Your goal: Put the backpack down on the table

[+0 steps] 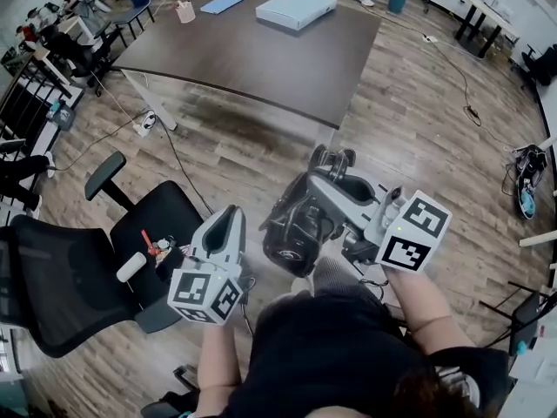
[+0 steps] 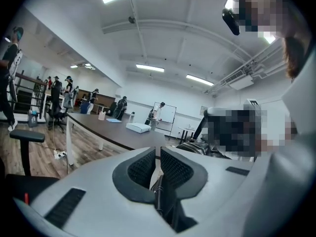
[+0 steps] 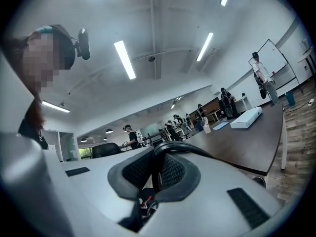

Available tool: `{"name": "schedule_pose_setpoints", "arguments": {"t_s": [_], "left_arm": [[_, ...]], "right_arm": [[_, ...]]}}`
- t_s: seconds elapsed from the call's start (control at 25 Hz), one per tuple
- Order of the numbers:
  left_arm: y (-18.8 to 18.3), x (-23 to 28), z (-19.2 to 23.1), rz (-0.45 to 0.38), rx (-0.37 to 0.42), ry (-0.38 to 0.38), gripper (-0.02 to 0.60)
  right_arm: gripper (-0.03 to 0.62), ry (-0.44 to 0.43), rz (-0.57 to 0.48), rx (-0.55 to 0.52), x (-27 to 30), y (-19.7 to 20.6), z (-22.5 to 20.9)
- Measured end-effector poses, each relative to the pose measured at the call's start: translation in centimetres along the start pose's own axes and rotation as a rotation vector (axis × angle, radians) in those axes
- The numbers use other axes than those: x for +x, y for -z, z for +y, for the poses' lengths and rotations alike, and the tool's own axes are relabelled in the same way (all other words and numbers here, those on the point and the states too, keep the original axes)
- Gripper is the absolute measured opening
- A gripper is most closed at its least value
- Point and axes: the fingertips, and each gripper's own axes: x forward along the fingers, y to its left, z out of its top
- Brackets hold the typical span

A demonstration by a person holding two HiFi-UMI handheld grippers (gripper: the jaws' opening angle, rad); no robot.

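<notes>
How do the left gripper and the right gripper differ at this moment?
The right gripper is shut on the backpack's black strap. The left gripper holds nothing, and its jaws are nearly together. In the head view the right gripper reaches onto the backpack, while the left gripper hangs beside it, near the chair. Both point towards the table, and the backpack is not yet on it.

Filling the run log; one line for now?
right gripper shut on strap | left gripper shut, empty | backpack above floor, short of table
</notes>
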Motion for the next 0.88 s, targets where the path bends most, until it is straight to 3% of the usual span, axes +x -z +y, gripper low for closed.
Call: {"name": "schedule_pose_setpoints", "arguments": {"t_s": [0.56,0.88], "left_arm": [[-6.0,7.9,4.0,-0.036,0.012,-0.064,0.041],[-11.6,12.2,6.6,-0.076,0.005,-0.125,0.041]], "right_arm": [[0.034,-0.189,0.062,-0.013,7.6,-4.4,-3.1],[0.035,-0.323,0.065,-0.053,13.0,-9.4,-5.3]]}}
